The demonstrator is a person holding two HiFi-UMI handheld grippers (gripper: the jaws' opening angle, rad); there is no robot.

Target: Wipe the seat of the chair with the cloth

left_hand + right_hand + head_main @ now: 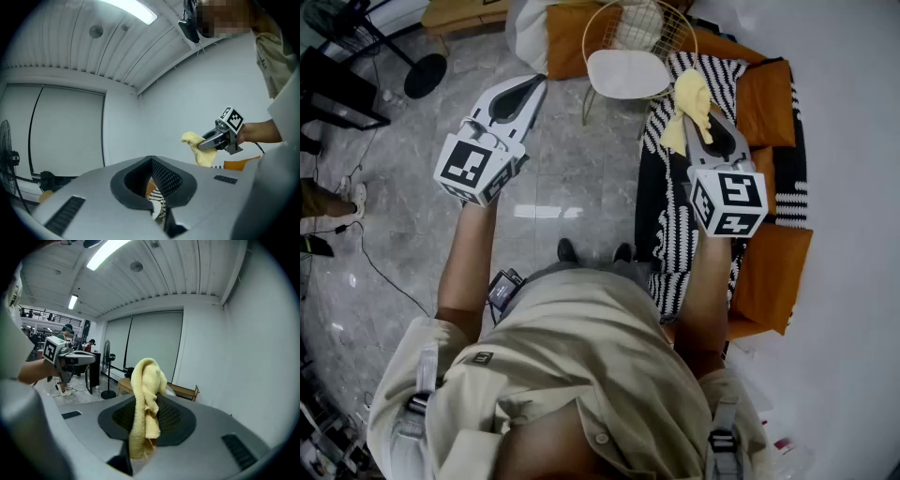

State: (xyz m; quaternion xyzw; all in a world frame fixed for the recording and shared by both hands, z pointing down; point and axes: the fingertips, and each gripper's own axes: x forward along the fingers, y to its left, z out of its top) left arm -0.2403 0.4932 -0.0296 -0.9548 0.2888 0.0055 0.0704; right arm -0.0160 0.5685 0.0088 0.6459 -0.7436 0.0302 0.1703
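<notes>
On the left, the left gripper [533,87] hangs over the floor [553,178] with its jaws pressed together on nothing. Ahead, between the two grippers, stands the chair [628,73], its white seat bare and not yet wiped. To the right, the right gripper [694,120] pinches the yellow cloth [690,94] above the striped blanket [661,197], just beside the chair; the cloth looks light, soft and floppy, so it will likely bunch, and a firm pinch on a gathered fold should let the loose part drag flat across the seat.
</notes>
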